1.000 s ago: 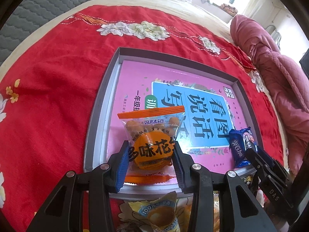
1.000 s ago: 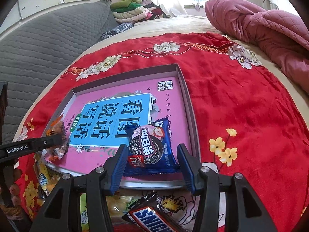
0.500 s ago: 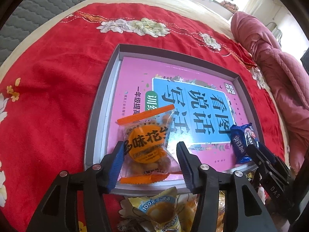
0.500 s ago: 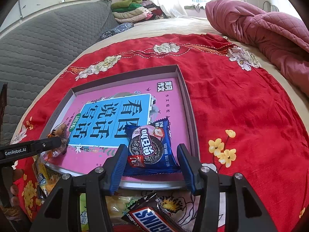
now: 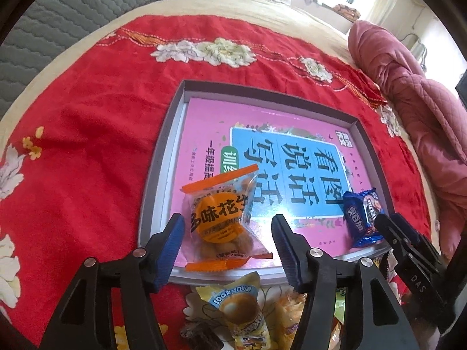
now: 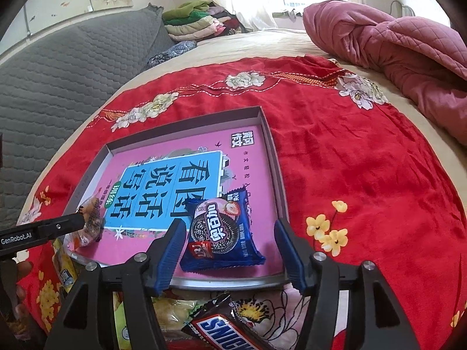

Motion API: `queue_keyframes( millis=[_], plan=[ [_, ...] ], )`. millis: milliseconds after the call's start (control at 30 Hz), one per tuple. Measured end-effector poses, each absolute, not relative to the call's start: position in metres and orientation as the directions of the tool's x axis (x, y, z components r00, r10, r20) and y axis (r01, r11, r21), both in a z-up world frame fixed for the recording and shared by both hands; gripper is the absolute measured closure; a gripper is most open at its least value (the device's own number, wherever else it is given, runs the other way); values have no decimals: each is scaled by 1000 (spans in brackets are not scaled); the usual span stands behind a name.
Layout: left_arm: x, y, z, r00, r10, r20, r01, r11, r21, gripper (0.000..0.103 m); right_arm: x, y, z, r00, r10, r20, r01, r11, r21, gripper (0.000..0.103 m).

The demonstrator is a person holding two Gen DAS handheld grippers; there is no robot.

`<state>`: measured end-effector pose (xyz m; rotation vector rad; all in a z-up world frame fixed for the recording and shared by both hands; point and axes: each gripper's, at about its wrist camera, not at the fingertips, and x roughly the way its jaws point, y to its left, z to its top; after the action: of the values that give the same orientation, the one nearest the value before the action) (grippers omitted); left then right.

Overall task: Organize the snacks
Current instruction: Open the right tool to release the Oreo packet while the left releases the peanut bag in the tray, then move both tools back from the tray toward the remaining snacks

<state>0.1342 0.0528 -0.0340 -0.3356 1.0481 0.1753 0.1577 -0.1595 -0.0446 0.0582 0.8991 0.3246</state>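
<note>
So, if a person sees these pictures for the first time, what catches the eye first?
Probably the pink book lying in the shallow grey tray on the red flowered blanket. On the book's near edge lie two snacks: an orange peanut packet between the open jaws of the left gripper, and a blue cookie packet between those of the right gripper.

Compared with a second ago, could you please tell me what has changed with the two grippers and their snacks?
Both jaws have just been opening: the left gripper released the orange peanut packet, the right gripper the blue cookie packet. Both packets lie in the tray, hardly moved.
</note>
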Motion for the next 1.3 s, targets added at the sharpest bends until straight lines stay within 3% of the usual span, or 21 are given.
queue_keyframes(
  millis=[500,1300],
  plan=[
    [118,63,-4,540,25,-842,-328,927,-183,39,155,-166,-29,612,325,-721,-252,944,212,28],
    [74,80,7,523,14,-852,-349,916,-199,38,141,-192,4,666,385,-639,-260,923,285,24]
  ],
)
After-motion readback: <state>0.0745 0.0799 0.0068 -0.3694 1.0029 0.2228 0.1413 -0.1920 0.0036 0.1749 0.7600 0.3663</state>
